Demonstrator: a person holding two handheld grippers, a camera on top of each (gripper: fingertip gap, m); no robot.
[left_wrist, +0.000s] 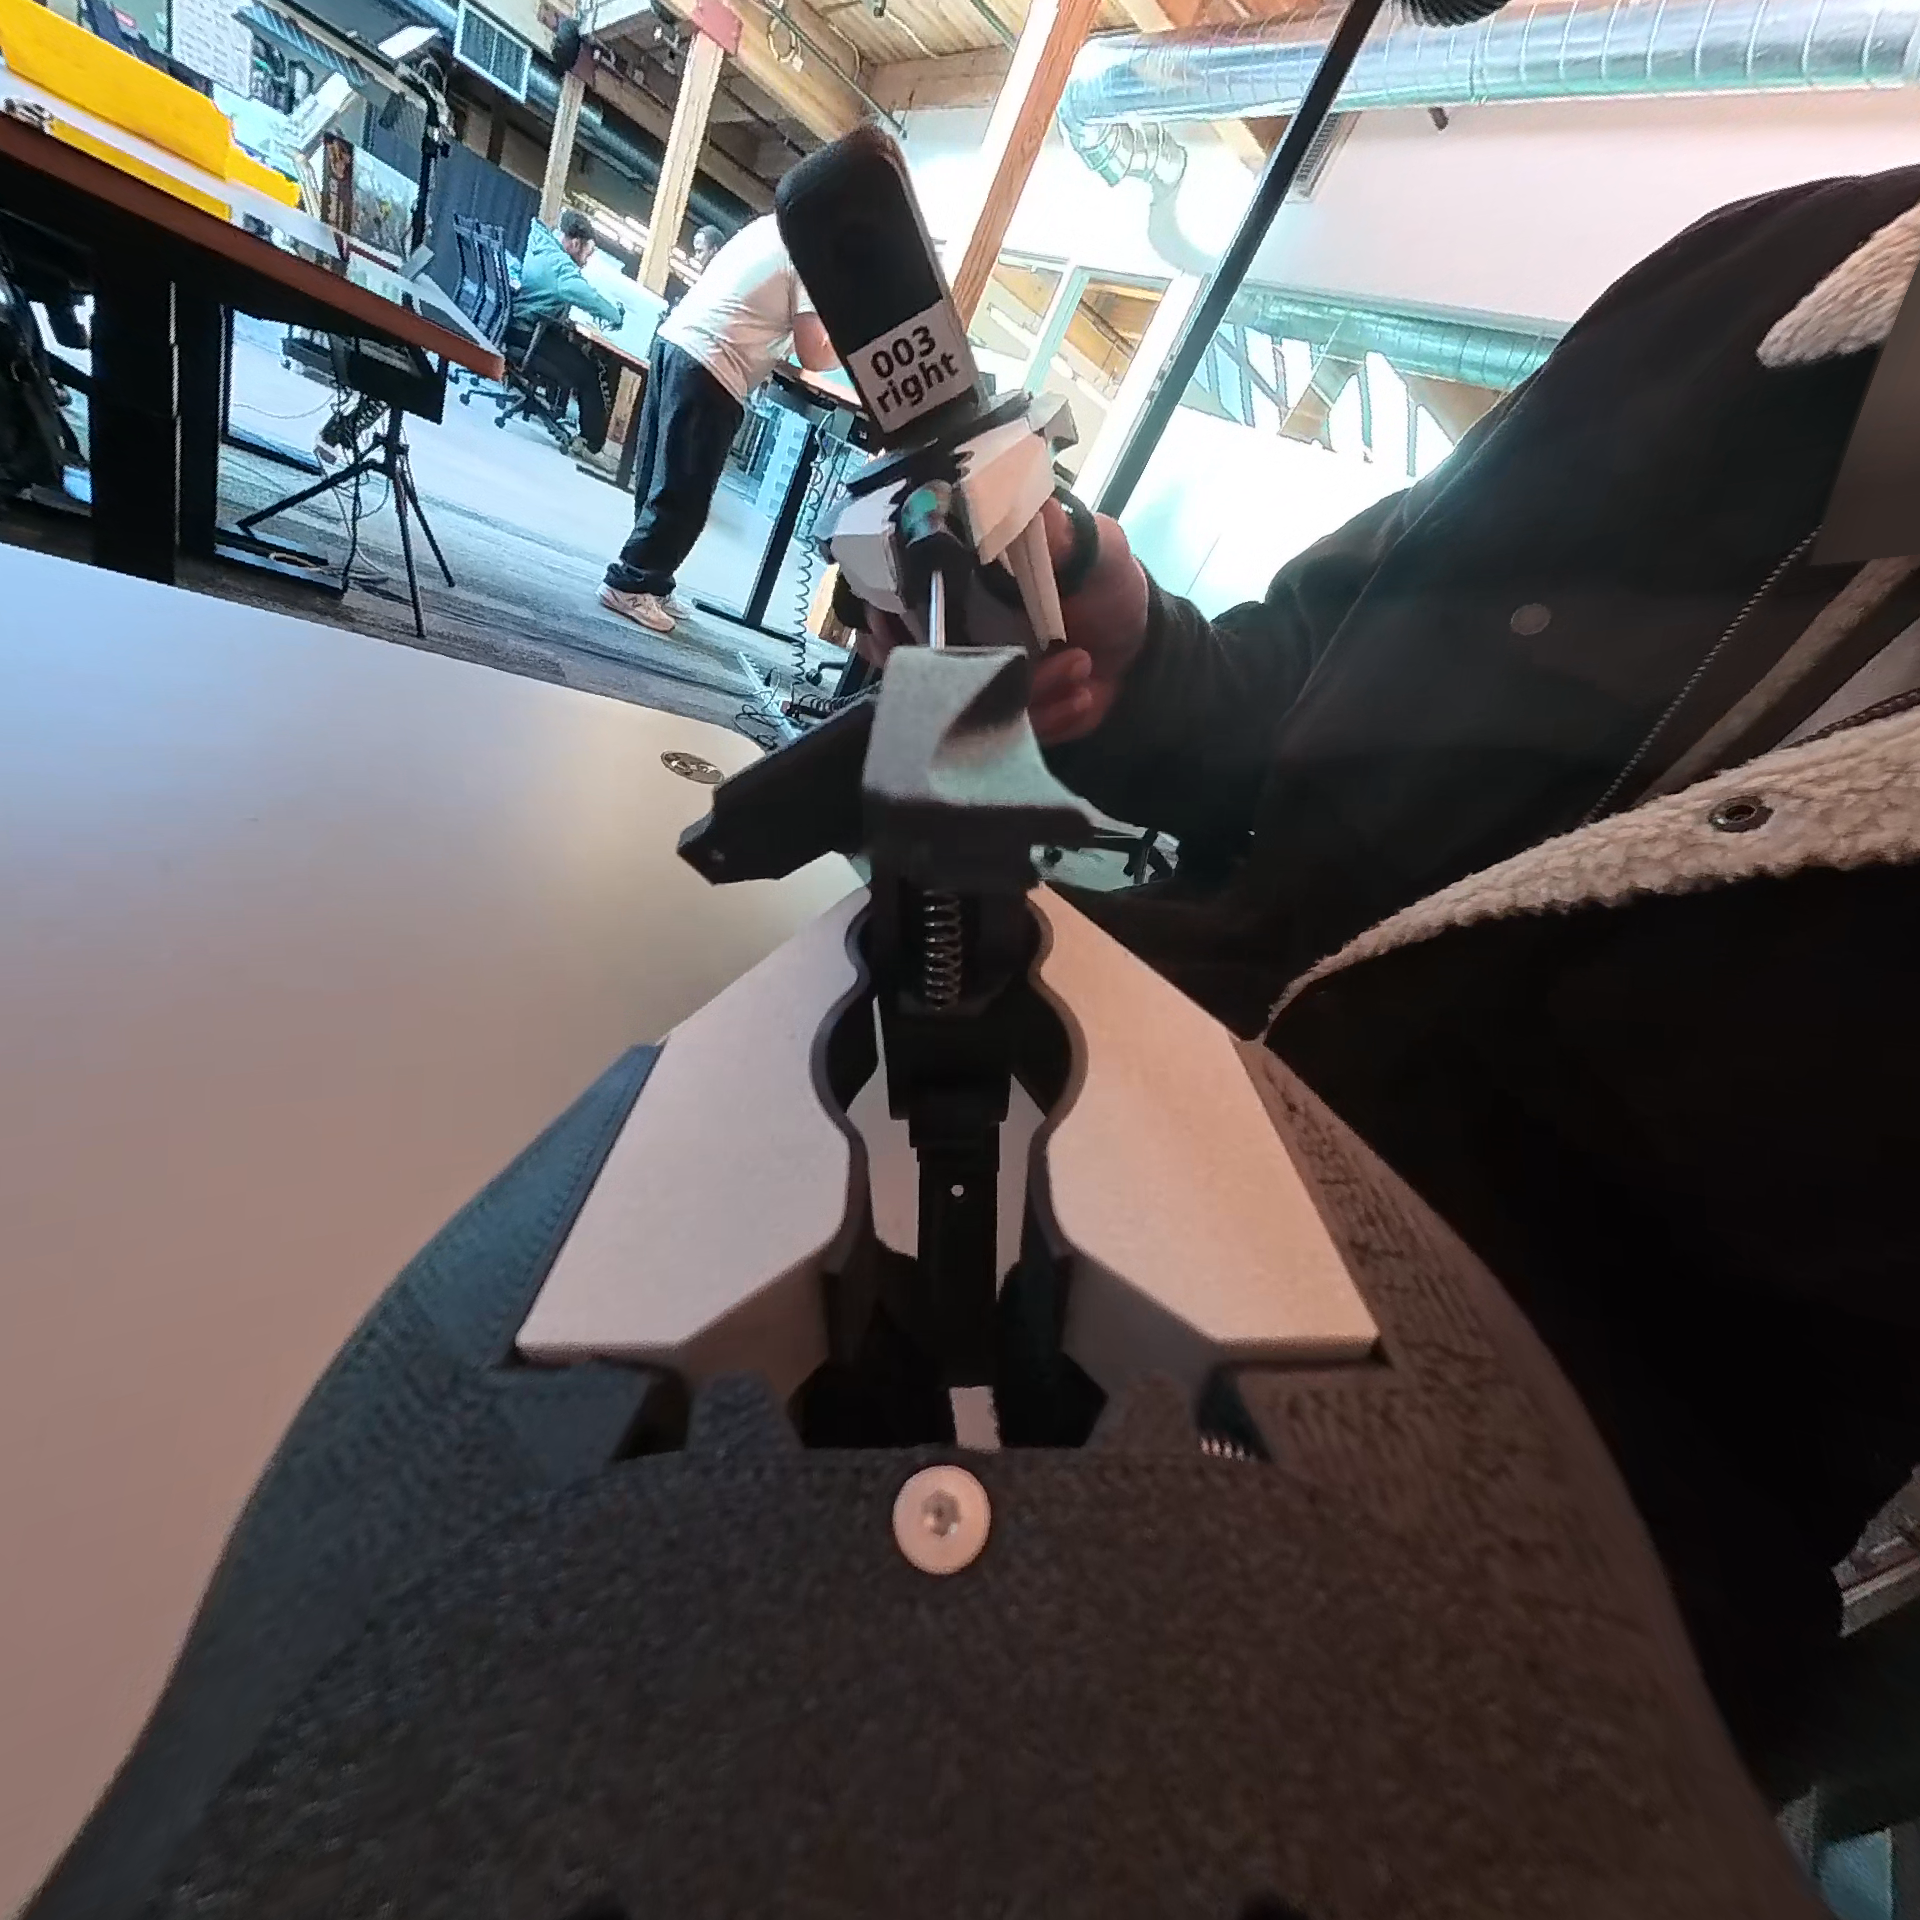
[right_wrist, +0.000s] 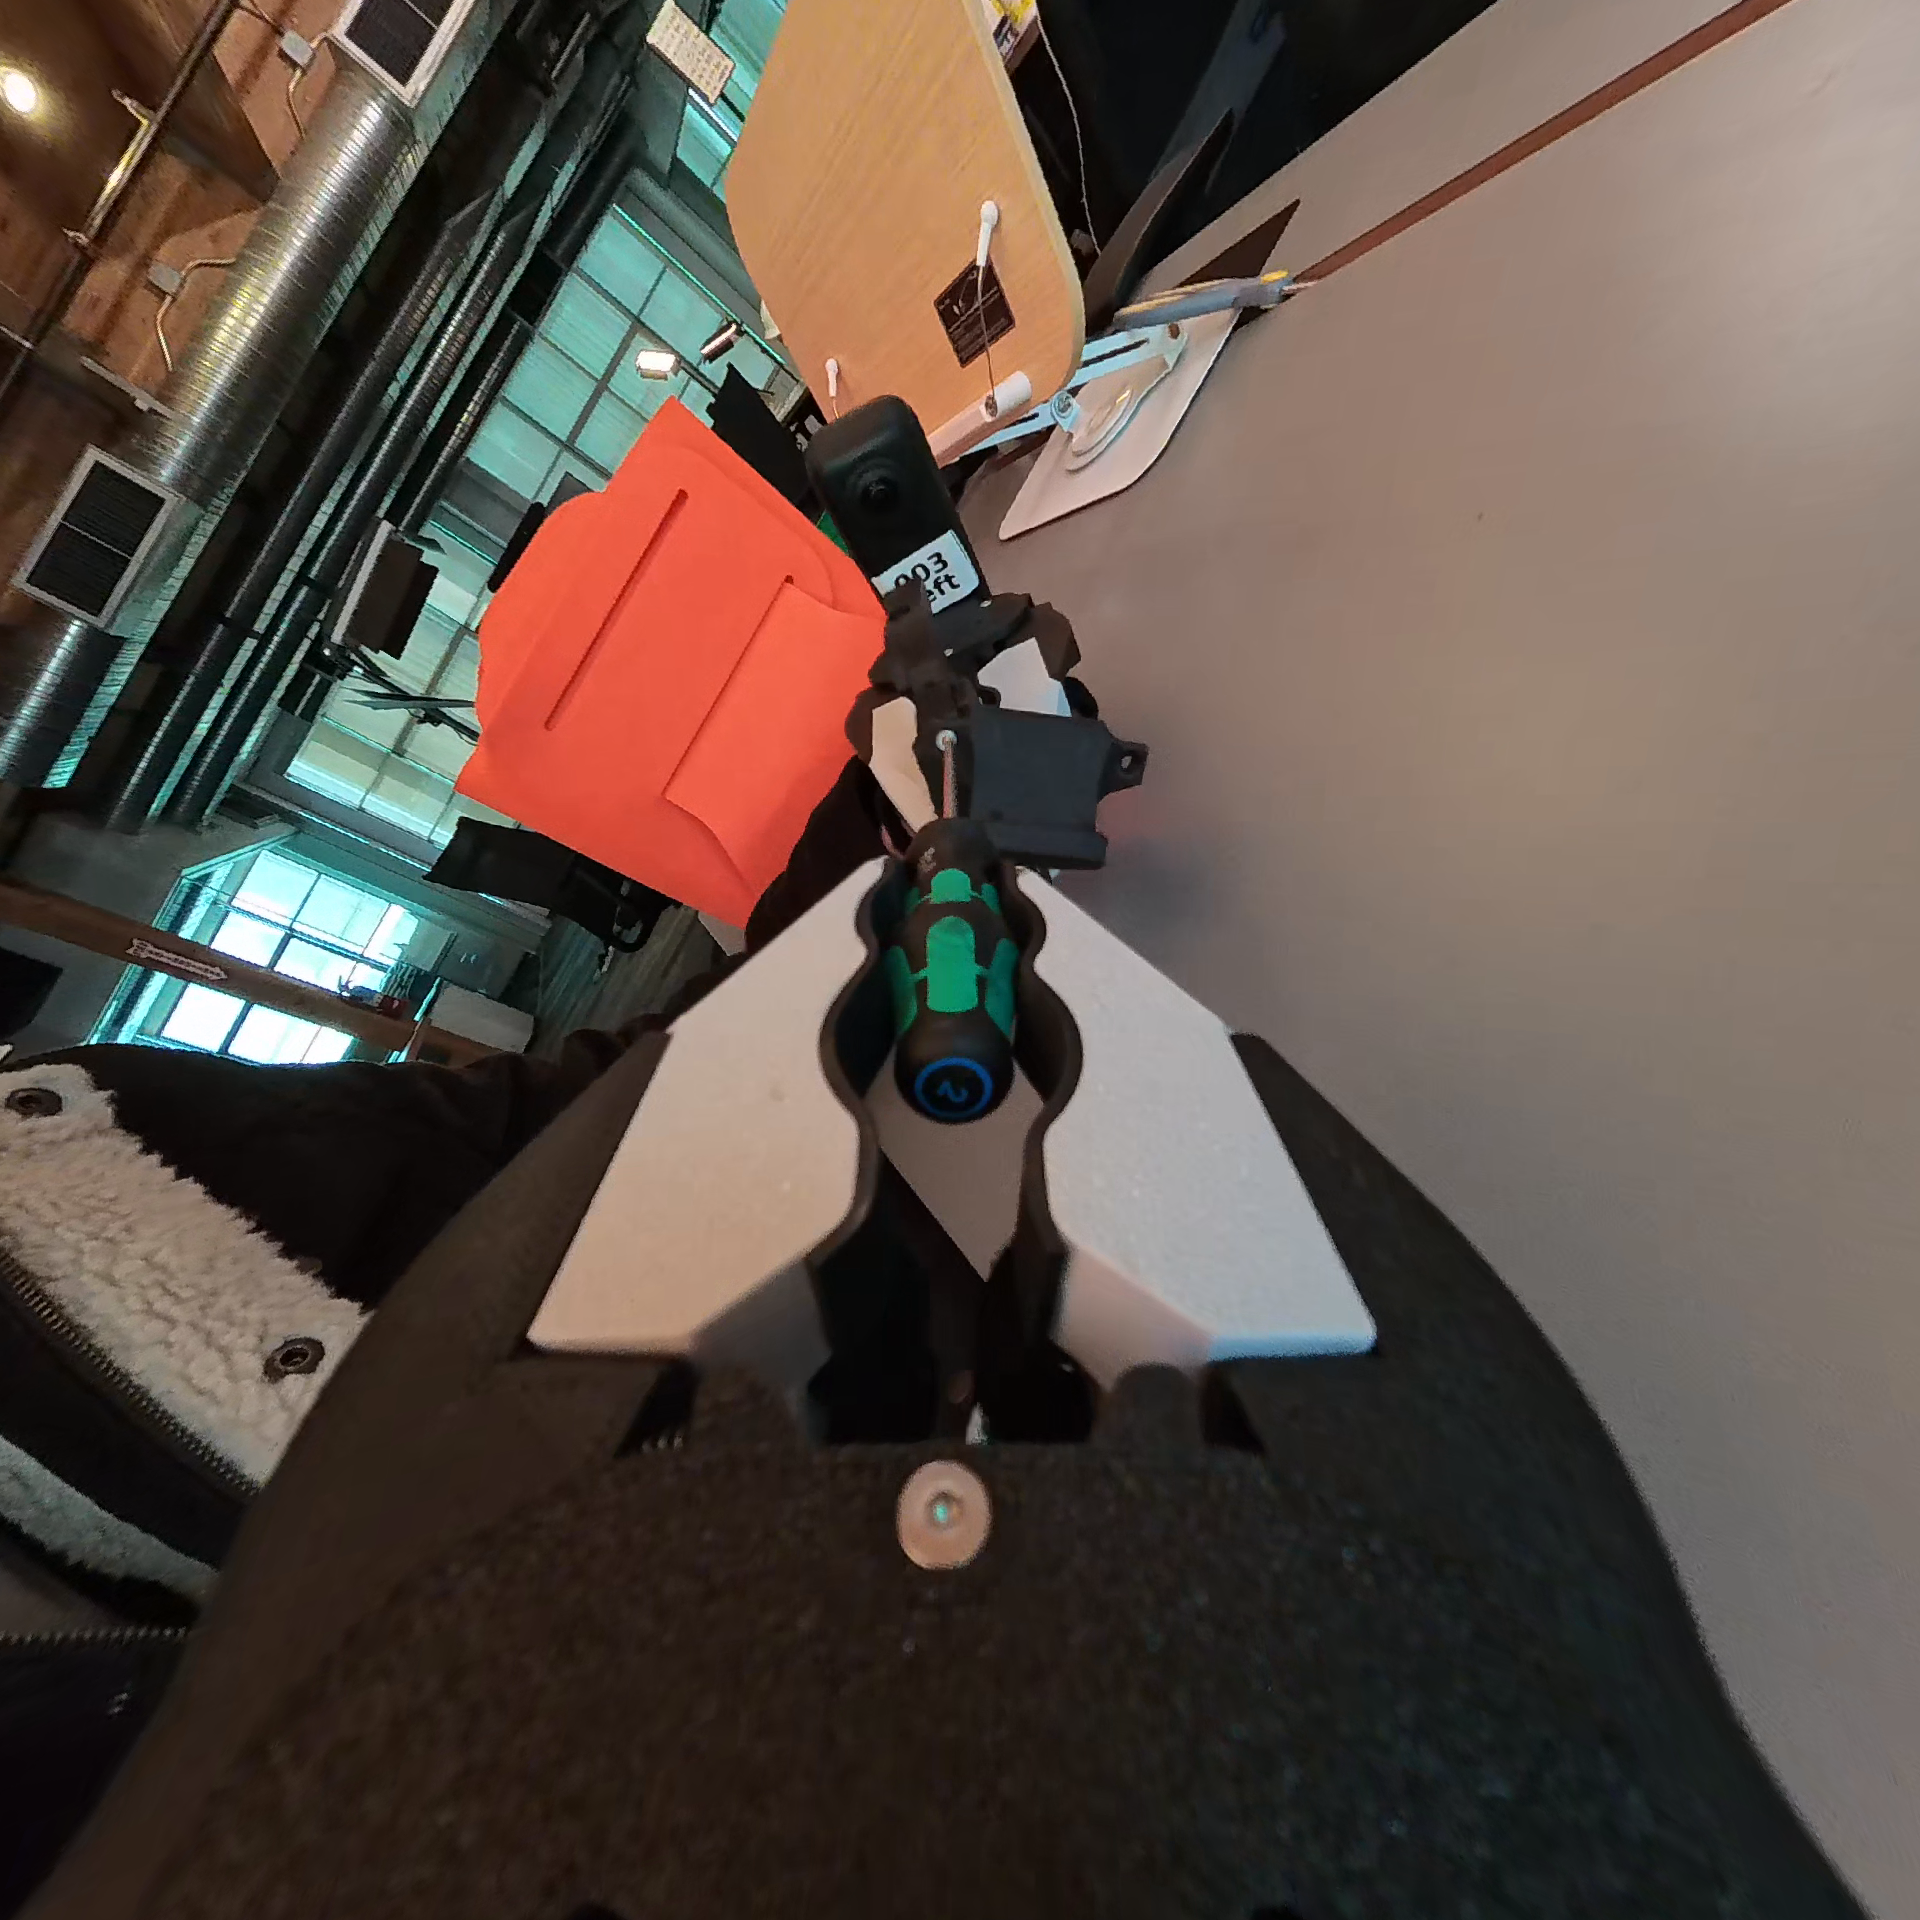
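grey table (right_wrist: 1507, 831), screwdriver (right_wrist: 951, 977) shaft pointing away toward black part (right_wrist: 1039, 774)

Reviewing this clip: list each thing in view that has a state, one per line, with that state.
left gripper: shut on the black printed part.
black printed part: held off the table, spring showing.
right gripper: shut on the screwdriver.
screwdriver: gripped by its handle, tip at the part.
white table: bare near the grippers.
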